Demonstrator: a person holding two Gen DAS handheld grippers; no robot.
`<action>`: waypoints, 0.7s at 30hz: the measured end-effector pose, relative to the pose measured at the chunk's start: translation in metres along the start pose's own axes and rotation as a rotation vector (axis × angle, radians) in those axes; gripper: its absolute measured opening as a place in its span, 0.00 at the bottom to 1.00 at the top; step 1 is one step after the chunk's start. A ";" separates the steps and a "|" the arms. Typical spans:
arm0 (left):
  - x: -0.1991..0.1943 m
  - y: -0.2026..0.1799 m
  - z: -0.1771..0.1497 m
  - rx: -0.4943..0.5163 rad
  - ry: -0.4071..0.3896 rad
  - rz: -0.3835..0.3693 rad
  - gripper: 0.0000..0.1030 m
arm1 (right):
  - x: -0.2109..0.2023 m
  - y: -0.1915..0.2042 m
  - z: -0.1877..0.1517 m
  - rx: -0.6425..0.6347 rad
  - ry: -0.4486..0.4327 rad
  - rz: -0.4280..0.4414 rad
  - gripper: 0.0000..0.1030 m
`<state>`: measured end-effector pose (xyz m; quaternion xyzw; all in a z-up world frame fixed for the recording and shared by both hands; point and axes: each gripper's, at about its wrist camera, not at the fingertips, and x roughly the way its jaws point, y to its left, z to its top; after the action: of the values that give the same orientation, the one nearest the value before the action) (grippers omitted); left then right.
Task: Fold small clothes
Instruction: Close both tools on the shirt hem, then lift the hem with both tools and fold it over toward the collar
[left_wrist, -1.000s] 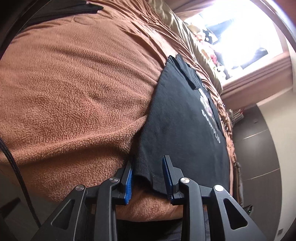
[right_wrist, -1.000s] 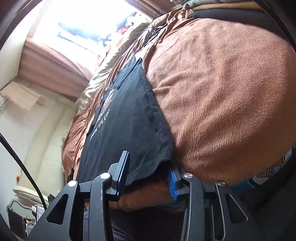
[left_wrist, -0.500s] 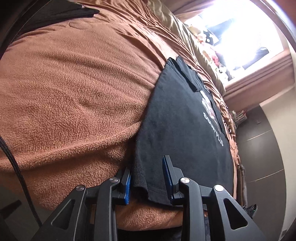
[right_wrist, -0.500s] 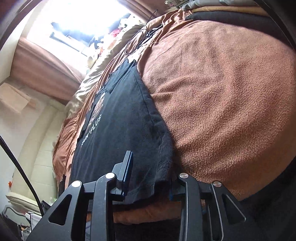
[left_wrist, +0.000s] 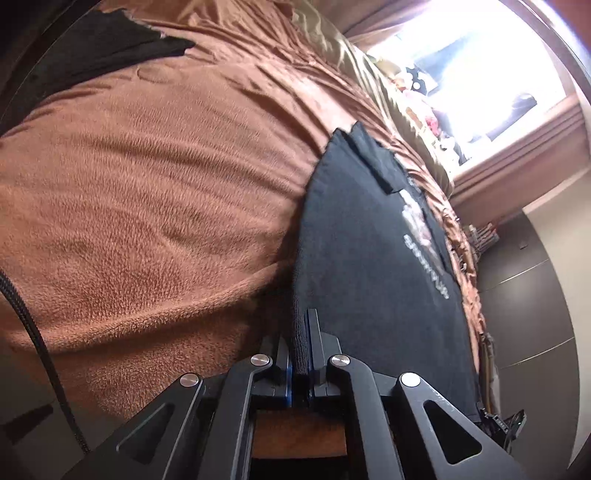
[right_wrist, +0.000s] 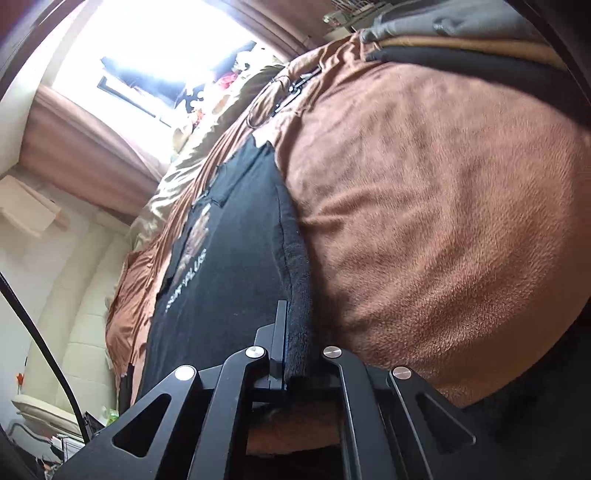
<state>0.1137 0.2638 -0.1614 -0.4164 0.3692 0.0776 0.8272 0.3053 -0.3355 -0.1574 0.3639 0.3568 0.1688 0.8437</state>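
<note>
Black printed T-shirt (left_wrist: 369, 266) flat on brown fleece blanket (left_wrist: 147, 184), left gripper (left_wrist: 300, 343) and right gripper (right_wrist: 295, 339) each clamped on a hem corner (jaws nearly together), bright window (right_wrist: 155, 48) beyond

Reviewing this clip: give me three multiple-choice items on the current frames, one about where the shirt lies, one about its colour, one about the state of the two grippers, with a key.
1. Where does the T-shirt lie?
A. on a brown fleece blanket
B. on a wooden floor
C. on a hanger

2. What colour is the T-shirt's fabric?
A. white
B. black
C. red

3. How do the left gripper and right gripper stand?
A. both wide open above the shirt
B. one open, one shut
C. both shut on the shirt's near hem

Key: 1 A, the shirt is spread flat on the blanket in both wrist views. 2 B, the cloth is black with a pale chest print. 3 C, each view shows the hem pinched between nearly closed fingers.
</note>
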 end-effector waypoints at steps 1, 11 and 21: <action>-0.005 -0.004 0.001 0.004 -0.011 -0.014 0.04 | -0.004 0.003 0.000 -0.001 -0.005 0.007 0.00; -0.063 -0.041 0.012 0.034 -0.100 -0.123 0.04 | -0.065 0.016 0.004 -0.013 -0.073 0.100 0.00; -0.128 -0.055 -0.007 0.069 -0.150 -0.215 0.04 | -0.123 0.008 -0.011 -0.033 -0.113 0.166 0.00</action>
<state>0.0425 0.2467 -0.0432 -0.4180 0.2619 0.0068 0.8698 0.2122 -0.3912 -0.0976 0.3872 0.2744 0.2233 0.8514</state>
